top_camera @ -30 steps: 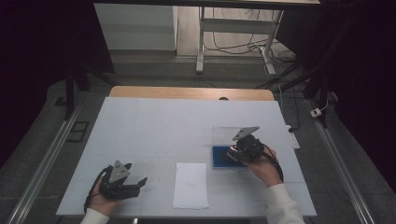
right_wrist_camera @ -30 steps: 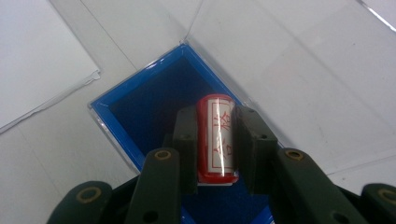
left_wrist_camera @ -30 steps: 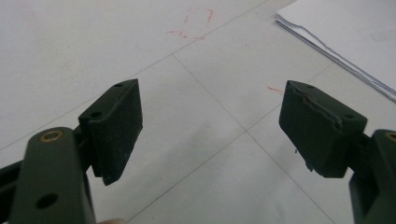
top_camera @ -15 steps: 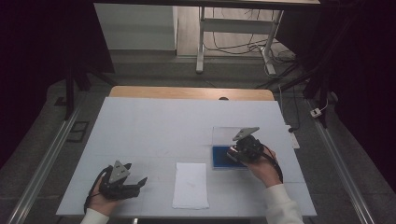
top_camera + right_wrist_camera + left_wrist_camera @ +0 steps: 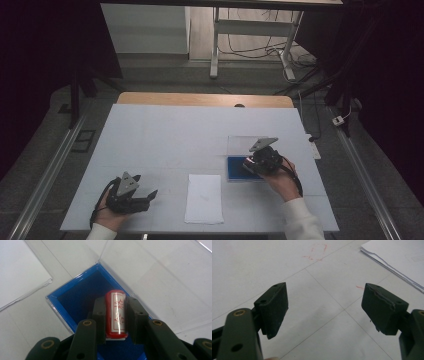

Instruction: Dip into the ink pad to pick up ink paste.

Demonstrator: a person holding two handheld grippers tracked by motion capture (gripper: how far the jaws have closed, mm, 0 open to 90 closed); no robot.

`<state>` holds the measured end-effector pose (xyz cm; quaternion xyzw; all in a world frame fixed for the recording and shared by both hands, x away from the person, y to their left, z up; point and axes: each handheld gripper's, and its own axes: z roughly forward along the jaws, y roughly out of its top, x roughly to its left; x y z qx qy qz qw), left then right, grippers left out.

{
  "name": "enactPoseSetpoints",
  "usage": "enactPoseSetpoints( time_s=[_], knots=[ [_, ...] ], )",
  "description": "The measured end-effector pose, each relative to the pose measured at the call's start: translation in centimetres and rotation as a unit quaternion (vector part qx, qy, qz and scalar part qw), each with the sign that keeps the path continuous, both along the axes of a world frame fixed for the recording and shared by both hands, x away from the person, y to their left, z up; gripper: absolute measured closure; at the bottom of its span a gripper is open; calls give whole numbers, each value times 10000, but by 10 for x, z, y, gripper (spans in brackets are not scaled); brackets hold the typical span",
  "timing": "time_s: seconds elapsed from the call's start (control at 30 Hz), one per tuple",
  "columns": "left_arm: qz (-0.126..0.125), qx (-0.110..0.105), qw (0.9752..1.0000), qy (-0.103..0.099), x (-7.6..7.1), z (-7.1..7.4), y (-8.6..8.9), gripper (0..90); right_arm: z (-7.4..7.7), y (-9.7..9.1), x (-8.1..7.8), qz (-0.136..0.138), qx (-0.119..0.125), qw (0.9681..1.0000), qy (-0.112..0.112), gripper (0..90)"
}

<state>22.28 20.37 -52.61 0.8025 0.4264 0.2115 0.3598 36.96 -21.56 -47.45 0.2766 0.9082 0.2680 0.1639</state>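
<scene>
the right gripper (image 5: 115,322) clamps a red, glossy cylinder stamp (image 5: 115,315) between its matte black jaws, white label with red characters facing up. just beneath it sits a shallow blue ink pad tray (image 5: 75,295) with a dark velvety bed and a clear flat lid (image 5: 160,277) lying open beyond. the left gripper (image 5: 324,307) gapes wide over the smooth white table (image 5: 262,265), a thin paper stack (image 5: 397,257) ahead to its right.

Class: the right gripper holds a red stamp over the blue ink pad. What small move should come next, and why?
Probably lift the red stamp out of the blue ink pad and carry it toward the white paper. The right gripper is shut on the stamp over the pad, and the paper lies nearby, apparently unmarked.
</scene>
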Motion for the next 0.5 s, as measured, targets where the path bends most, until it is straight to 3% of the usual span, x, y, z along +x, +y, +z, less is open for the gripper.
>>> enactPoseSetpoints(
  time_s=[0.1, 0.2, 0.33, 0.5],
  knots=[
    [-3, -6, 10000, -14, 0, 0, 0, 218, 1, -3, 1, 140, 41, 9999, -9, 706],
    [0, -27, 10000, -13, 0, 0, 1, 218, 5, -9, 2, 214, 286, 9994, 38, 705],
    [-7, -29, 10000, -9, 0, 0, 1, 218, 18, -13, 0, 233, 855, 9960, -98, 705],
    [0, -28, 10000, -19, 0, 1, 2, 218, 32, -10, -8, 307, 879, 9953, -256, 704]
  ],
)
